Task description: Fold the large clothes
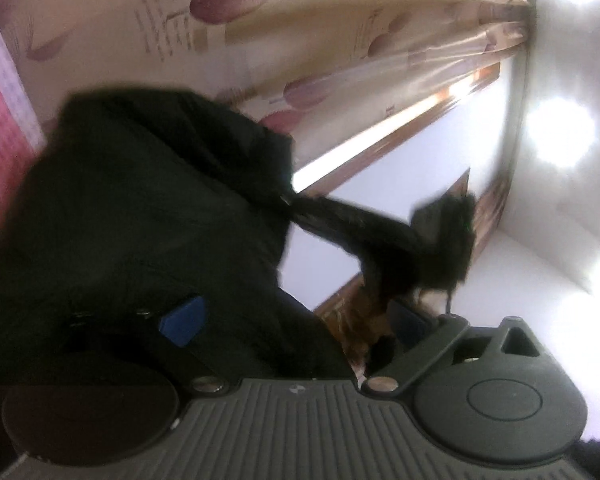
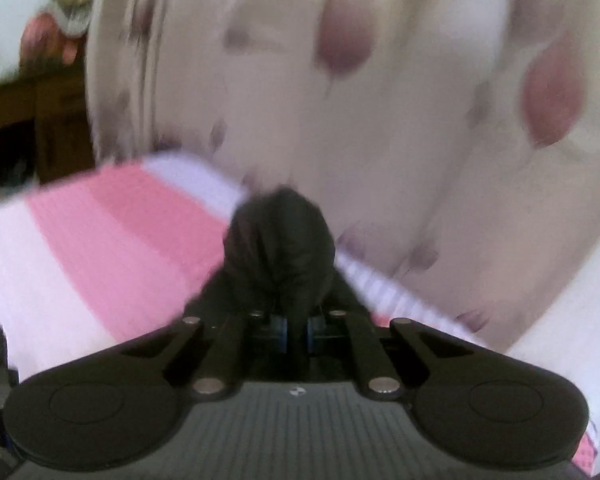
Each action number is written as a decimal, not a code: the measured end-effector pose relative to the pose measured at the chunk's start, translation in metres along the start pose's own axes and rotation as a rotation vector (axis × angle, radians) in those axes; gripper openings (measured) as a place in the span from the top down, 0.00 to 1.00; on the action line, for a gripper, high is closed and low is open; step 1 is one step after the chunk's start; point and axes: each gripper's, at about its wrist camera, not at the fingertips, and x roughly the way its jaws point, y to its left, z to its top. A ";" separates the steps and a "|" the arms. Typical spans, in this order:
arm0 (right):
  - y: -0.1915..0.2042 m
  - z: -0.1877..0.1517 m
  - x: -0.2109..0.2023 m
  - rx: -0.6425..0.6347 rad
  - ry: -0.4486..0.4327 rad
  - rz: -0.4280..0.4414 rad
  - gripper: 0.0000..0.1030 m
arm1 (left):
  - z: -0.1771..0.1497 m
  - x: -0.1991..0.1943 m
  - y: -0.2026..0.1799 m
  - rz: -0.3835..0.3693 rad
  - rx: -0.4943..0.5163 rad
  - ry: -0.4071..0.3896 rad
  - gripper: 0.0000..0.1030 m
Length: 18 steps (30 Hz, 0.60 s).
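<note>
Both wrist views toward curtain (image 1: pixel 320 40)

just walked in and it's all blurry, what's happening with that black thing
A person is folding a large black garment over a pink and white striped bedcover, with a hand-held gripper in each hand. The right hand-held gripper is shut on a bunched fold of the black cloth. The left hand-held gripper is open, with its blue pads wide apart and the garment lying across one side. A cream curtain with purple tulips hangs behind.
</note>
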 end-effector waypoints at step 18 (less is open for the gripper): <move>-0.098 -0.188 -0.089 0.616 -0.230 -0.088 0.94 | -0.019 0.052 -0.016 0.100 0.094 0.177 0.00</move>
